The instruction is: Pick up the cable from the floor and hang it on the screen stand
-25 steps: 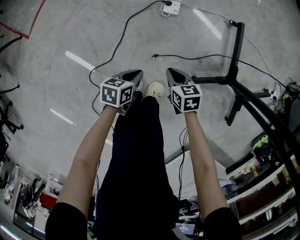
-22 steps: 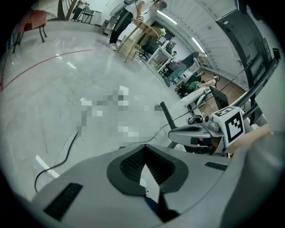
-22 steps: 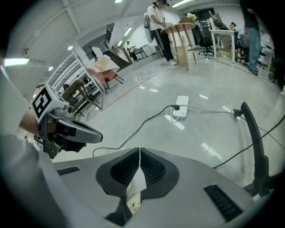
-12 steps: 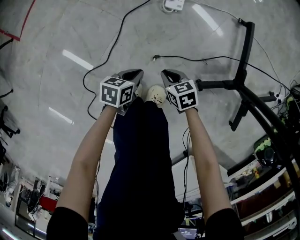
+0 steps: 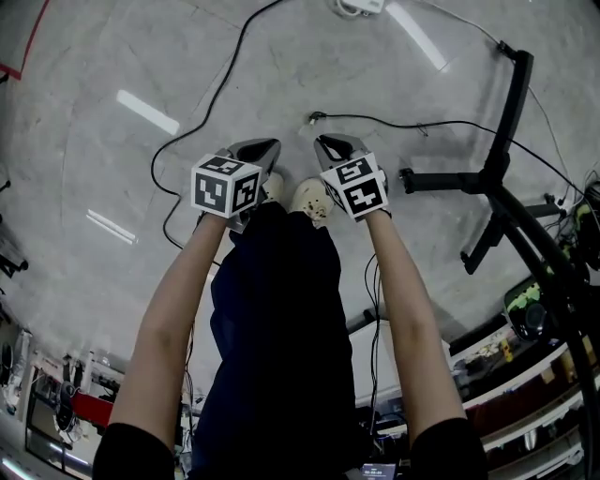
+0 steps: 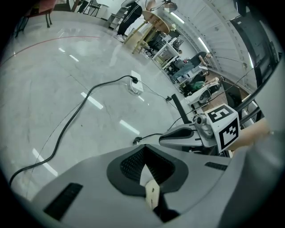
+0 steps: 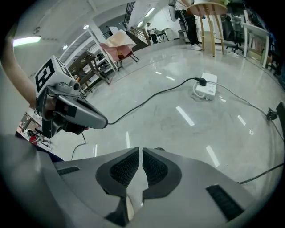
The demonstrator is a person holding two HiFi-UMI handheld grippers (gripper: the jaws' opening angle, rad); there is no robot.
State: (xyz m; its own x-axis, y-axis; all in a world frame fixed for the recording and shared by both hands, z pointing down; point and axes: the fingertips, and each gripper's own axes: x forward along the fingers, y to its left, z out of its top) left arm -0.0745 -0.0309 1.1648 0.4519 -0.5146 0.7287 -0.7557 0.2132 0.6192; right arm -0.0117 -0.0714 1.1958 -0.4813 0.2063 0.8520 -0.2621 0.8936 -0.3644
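Cable (image 5: 384,120) is what you are going for, I judge: the thin black one that lies flat on the grey floor (image 5: 84,141), just ahead of your right gripper (image 5: 323,141) and not yet touched by it. You hold the right gripper tilted steeply down with its nose toward the cable's free end (image 5: 312,118), probably because this loose end is the easiest part to pinch. Its jaws stand together with only a thin slit between the pads, and nothing is in them. You must open them before any grasp. Your left gripper (image 5: 270,146) points down beside it, over the other side of your shoe (image 5: 309,199). Its jaws are also closed and empty, so it seems only to wait as a helper. The long axis of the cable runs across the head view, side to side: the free end points to the left, and the rest goes right, past the base of the black screen stand (image 5: 492,176), where it must hang later. A thicker power cord (image 5: 225,89) from the white power strip (image 5: 361,6) curves down on the left, well apart, and you should not confuse the two.
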